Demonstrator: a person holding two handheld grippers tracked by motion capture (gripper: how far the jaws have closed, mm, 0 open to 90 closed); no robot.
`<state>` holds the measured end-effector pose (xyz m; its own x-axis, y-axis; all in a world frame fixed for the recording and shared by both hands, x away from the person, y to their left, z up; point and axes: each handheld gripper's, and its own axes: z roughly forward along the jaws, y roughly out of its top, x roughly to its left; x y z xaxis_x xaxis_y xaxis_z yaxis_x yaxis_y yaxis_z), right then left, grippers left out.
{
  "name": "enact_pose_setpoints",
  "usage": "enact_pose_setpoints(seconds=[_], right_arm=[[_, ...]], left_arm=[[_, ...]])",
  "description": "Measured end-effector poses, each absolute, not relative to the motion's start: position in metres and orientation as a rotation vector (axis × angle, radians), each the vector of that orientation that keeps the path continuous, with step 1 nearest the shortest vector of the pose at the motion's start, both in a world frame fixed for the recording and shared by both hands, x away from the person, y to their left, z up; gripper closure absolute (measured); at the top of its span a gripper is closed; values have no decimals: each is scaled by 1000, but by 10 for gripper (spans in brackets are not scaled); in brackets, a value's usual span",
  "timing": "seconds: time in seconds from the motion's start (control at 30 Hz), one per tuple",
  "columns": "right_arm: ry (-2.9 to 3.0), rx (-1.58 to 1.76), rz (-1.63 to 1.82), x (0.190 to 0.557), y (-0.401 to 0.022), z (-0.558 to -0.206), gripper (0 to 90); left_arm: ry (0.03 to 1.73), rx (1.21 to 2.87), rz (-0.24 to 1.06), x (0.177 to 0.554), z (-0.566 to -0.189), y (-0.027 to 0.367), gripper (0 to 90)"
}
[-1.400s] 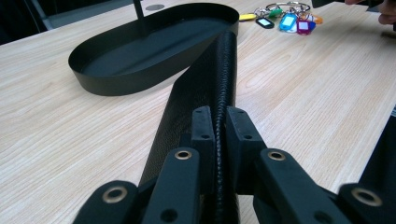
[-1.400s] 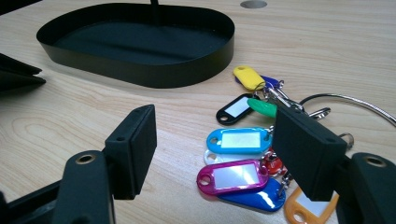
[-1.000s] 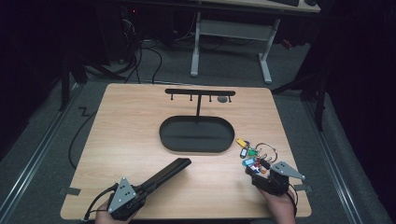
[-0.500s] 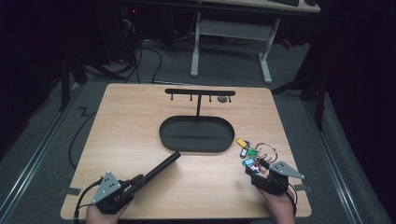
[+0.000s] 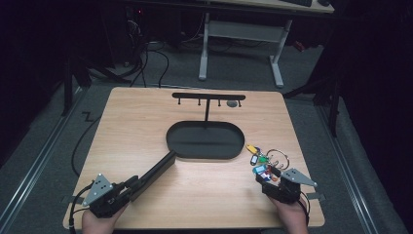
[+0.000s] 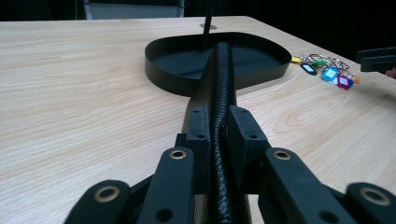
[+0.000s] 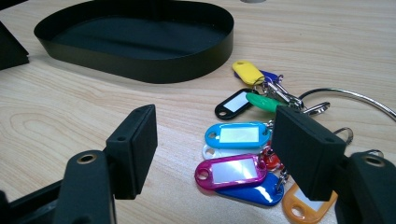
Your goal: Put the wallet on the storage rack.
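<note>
Keys (image 7: 247,154) with bright coloured tags lie between the open right hand-held gripper (image 7: 215,154) jaws.

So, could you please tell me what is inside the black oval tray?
The black oval tray looks empty apart from the stand's post rising from it; the near wall hides a strip of floor.

Your work surface is a light wooden table (image 5: 146,117) with pale grain. On it sits a black oval metal tray (image 5: 205,141) with an upright hook rack (image 5: 208,96), a bunch of colourful plastic key tags (image 7: 243,154) on wire rings just beside the tray, and a long black strap-like object (image 5: 152,173) reaching the tray's rim.
</note>
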<state>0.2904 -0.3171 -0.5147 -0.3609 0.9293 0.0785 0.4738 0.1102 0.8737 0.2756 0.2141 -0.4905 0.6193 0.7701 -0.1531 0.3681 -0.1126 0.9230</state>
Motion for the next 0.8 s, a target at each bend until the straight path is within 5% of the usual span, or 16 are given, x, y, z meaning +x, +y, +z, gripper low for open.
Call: enact_pose_setpoints(seconds=[0.8], right_arm=[[1905, 1370, 1190, 291, -317, -516, 321]], left_arm=[[941, 1772, 502, 277, -494, 217, 594]])
